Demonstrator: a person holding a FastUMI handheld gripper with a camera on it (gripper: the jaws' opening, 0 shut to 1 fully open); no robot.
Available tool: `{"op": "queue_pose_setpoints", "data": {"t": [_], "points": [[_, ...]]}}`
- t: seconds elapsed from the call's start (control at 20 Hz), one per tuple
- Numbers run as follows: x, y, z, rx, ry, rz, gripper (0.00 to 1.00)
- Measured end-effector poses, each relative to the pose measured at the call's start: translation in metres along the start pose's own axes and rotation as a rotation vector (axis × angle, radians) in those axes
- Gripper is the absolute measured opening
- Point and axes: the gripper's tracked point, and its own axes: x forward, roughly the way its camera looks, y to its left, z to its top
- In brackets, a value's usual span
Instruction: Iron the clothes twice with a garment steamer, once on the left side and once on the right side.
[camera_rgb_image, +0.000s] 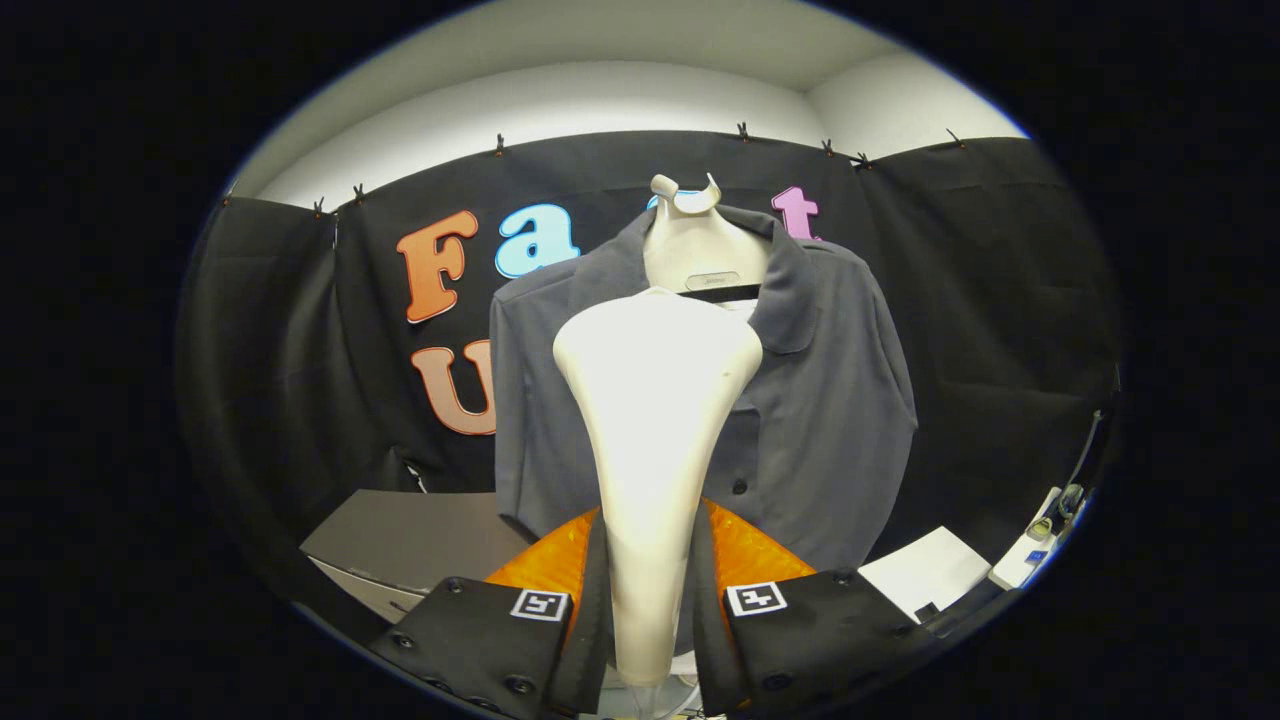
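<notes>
Cream-white steamer (655, 430) sits clamped in the jaws, head raised just before the grey shirt (830, 400); next, I'd say, press in and sweep one side.

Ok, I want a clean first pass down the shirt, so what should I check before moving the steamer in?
1. Steamer clamped between both fingers of the gripper: ok.
2. Steamer head upright, facing the shirt: ok.
3. Shirt hanging on its hanger: ok.
4. Head lined up on one side of the shirt: not ok, it sits over the middle.
5. Head touching the fabric: cannot tell.
6. Steam coming out: cannot tell.
</notes>
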Motion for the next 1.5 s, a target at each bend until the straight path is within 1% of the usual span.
{"op": "queue_pose_setpoints", "data": {"t": [0.15,0.4,0.55,0.8,1.05,1.5], "points": [[0.021,-0.002,-0.004,-0.015,0.015,0.027,0.44],[0.053,0.002,-0.024,-0.021,0.065,0.079,0.44],[0.066,0.002,-0.033,-0.018,0.076,0.097,0.44],[0.071,0.001,-0.044,-0.039,0.080,0.115,0.44],[0.072,-0.006,-0.065,-0.059,0.104,0.114,0.44],[0.073,-0.020,-0.105,-0.027,0.157,0.120,0.44]]}}
